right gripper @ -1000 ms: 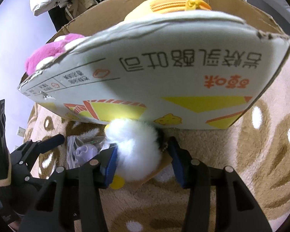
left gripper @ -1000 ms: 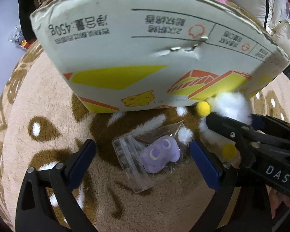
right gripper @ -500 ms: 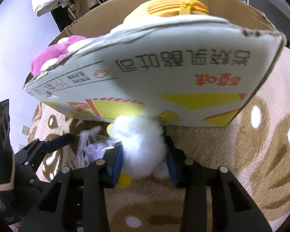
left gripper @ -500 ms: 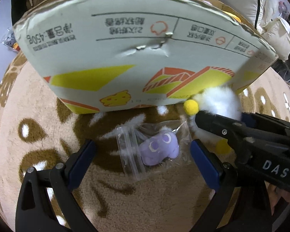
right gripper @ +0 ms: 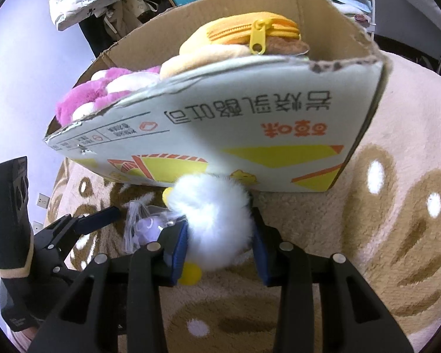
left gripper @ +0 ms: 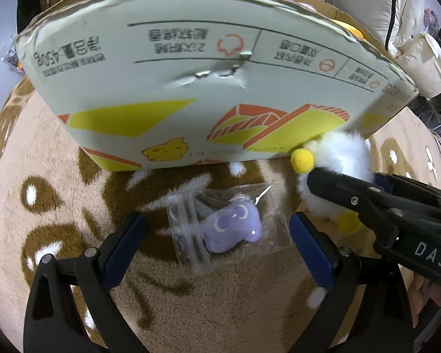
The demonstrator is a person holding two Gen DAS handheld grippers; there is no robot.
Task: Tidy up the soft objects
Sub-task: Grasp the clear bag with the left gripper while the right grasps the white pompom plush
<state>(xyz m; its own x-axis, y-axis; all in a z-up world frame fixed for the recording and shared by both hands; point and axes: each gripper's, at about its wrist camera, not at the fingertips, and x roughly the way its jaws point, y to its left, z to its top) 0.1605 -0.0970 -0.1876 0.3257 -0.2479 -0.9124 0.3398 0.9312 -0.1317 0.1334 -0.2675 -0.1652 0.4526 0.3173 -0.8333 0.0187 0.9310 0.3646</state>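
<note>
A beige rug (left gripper: 220, 309) with brown patterning is covering the floor, with a cardboard box (left gripper: 191, 82) sitting on it as the landmark; white padded jackets are lying behind the box. Inside the box, a pink plush (right gripper: 85, 100) is sticking up at its left end and a yellow zippered plush pouch (right gripper: 250, 38) is resting toward its right end. Right gripper (right gripper: 220, 244) is clamping a white fluffy toy (right gripper: 211, 214) with yellow pom-poms, pads pressing into the fur both sides, just in front of the box's printed front wall, toy brushing that wall. Left gripper (left gripper: 214, 232) is hanging wide open, holding nothing, straddling a purple plush in a clear zip bag (left gripper: 232, 229) that is lying on the rug just in front of the box, left of the white toy.
</note>
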